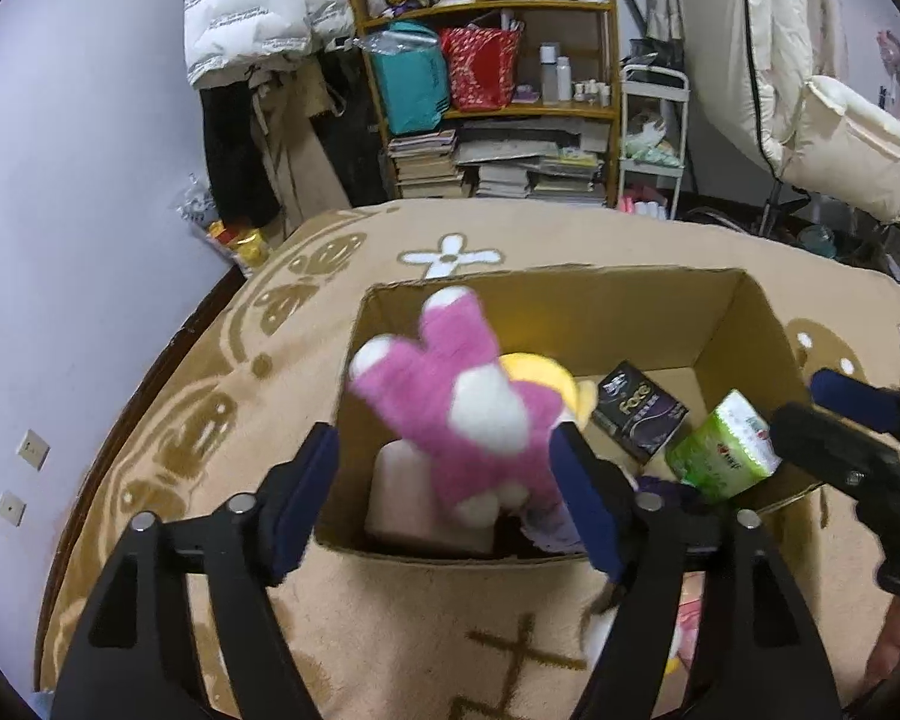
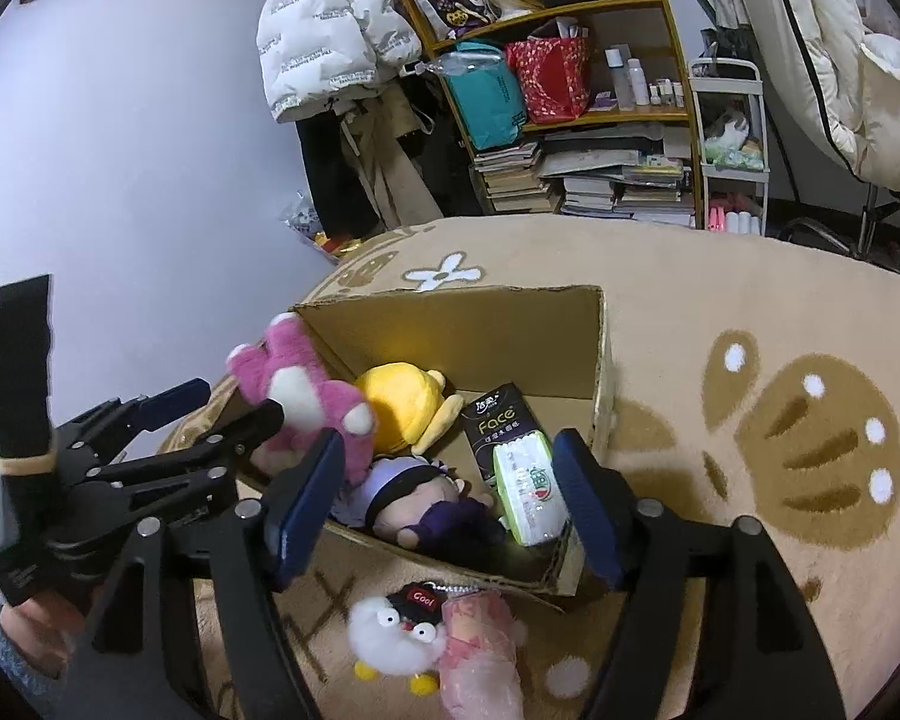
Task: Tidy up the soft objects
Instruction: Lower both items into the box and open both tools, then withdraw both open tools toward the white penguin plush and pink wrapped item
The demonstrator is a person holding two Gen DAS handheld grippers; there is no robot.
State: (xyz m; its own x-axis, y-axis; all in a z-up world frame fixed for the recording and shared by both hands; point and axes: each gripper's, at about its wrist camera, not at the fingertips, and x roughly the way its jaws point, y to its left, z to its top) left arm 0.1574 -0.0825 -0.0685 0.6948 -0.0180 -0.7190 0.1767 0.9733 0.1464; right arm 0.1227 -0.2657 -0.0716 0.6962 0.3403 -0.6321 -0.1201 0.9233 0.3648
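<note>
On the tan patterned rug [image 2: 720, 312], an open brown cardboard box [image 2: 450, 324] is sitting. Over its near-left corner, a fuzzy pink-and-white plush toy [image 1: 468, 402] is lying blurred between the left gripper's [image 1: 444, 498] released fingers, while the right gripper's [image 2: 444, 504] fingers are gaping around a green tissue pack [image 2: 528, 495].

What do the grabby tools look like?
Both are black frames with silver round bolts. Each left gripper and right gripper jaw ends in a flat dark blue pad. The right wrist view shows a black strap with a tan rubber band on the left one, plus a blue-grey sleeve cuff.
</note>
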